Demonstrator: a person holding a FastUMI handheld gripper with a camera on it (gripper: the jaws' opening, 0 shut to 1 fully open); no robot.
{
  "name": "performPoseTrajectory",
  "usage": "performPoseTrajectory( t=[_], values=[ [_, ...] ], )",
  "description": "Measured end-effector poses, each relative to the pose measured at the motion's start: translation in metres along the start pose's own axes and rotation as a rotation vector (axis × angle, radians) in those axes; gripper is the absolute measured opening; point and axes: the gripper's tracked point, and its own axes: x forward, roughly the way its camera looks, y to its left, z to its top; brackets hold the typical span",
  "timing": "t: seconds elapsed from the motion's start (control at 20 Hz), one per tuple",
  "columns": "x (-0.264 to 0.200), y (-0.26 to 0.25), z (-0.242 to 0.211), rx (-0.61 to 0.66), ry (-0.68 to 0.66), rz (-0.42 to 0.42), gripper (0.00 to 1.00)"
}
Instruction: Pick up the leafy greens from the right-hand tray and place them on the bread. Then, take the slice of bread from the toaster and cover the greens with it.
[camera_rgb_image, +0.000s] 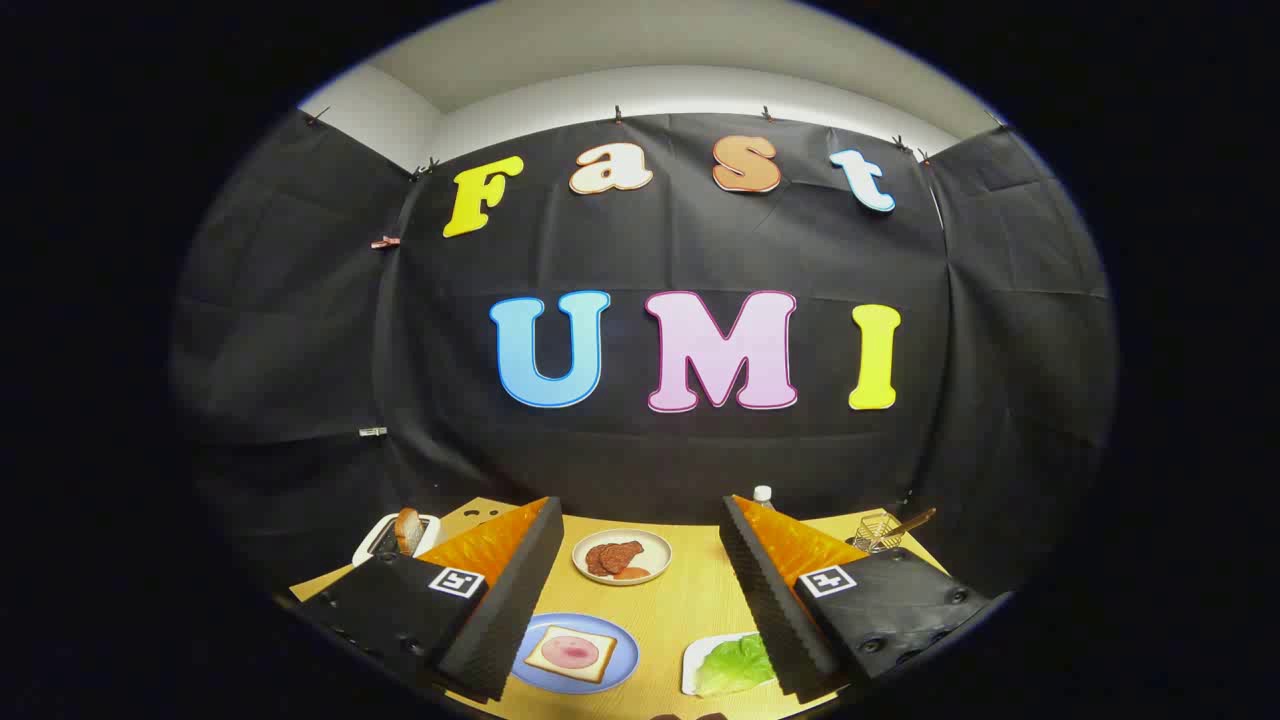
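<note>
gripper view, tool (640, 600) wide and empty, bread plate (574, 653) and greens (735, 664) between fingers, meat plate (622, 556) beyond

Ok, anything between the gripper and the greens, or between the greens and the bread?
Nothing visible. The gripper is open, the leafy greens lie in their tray by the right finger, and bare table separates them from the bread on the blue plate.
</note>
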Motion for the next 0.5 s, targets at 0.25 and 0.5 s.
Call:
performPoseTrajectory(
  t=[0.25, 0.5],
  values=[
    [0.0007, 0.0013, -0.0001, -0.017, 0.009, 0.014, 0.98],
    [0.0027, 0.0045, -0.0029, -0.011, 0.014, 0.021, 0.98]
  ],
)
